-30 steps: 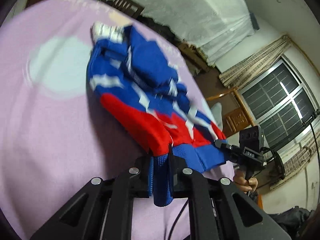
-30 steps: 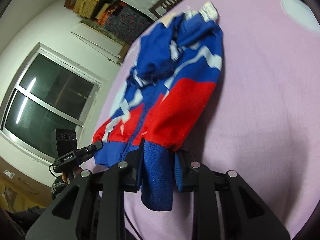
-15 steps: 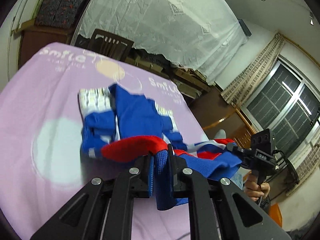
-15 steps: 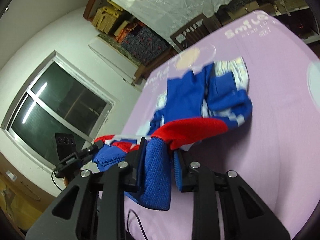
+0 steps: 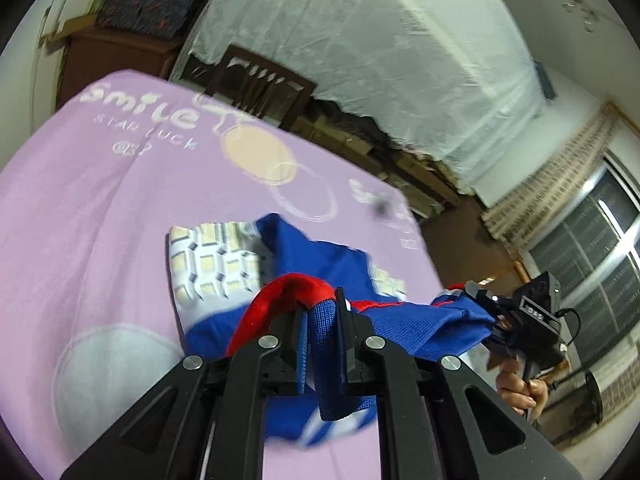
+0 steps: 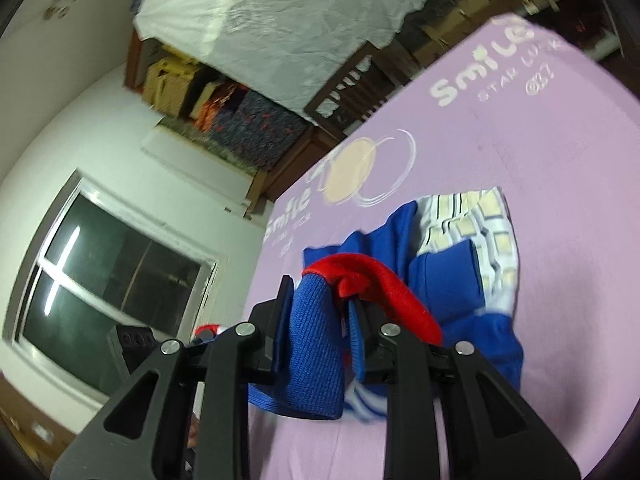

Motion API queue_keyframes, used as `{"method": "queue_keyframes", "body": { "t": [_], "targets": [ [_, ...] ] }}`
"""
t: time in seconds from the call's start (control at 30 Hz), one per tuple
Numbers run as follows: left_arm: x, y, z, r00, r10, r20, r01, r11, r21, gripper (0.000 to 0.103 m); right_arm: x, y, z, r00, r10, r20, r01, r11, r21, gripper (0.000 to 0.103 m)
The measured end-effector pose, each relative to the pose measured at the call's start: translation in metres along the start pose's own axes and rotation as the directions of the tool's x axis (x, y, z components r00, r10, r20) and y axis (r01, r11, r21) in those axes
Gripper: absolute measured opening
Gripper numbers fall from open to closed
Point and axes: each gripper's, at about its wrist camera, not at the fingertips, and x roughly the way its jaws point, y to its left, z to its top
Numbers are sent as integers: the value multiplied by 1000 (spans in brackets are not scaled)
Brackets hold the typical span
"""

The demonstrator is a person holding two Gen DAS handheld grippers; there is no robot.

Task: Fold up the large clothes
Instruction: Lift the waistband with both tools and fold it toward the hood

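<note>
A blue, red and white knit sweater [image 5: 316,256] lies partly folded on the lilac sheet [image 5: 80,200]. My left gripper [image 5: 322,312] is shut on the sweater's blue ribbed hem and holds it raised above the rest of the garment. My right gripper [image 6: 320,304] is shut on the other end of the same hem [image 6: 316,344]. The right gripper also shows in the left wrist view [image 5: 492,320], with the hem stretched between the two. The white patterned part [image 6: 480,216] lies at the far end.
The sheet [image 6: 560,160] bears "Smile" lettering and circle prints. A dark wooden chair [image 5: 256,80] stands beyond the far edge, under a white lace drape [image 5: 360,40]. Windows are at the side [image 6: 100,272].
Both grippers have carried the hem up and forward over the sweater toward its far end. The red band has folded over onto the blue part.
</note>
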Motion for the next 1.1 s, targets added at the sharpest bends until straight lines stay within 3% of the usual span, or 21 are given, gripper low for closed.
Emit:
{"method": "queue_keyframes", "body": {
  "t": [0.23,0.4,0.53,0.6,0.67,0.77,0.93,1.1],
  "targets": [
    [73,37,10,992,119,-42,-119,993,-8,12,71,-61,25,998,-58,-23,61,989,133,25],
    [107,60,1,986,132,-99,-135,991,-24,13,99,-96,21,994,-94,-61,102,983,153,24],
    [104,64,2,988,118,-100,-123,992,-36,15,103,-94,23,993,-102,-64,109,986,127,25],
    [95,63,3,990,100,-98,-105,993,-47,18,100,-91,25,996,-61,-66,69,989,133,32],
    [79,58,7,993,79,-82,-83,996,-44,33,92,-85,29,998,3,-65,7,990,144,48],
    [42,42,14,997,80,10,-80,997,12,59,72,-64,34,998,51,-40,-48,995,85,57],
    [12,42,17,989,105,107,-109,993,37,64,47,-46,35,999,41,10,-41,999,-7,64],
    [36,53,12,996,81,45,-81,997,10,63,41,-71,33,1000,-16,26,16,1000,27,66]
  ]
}}
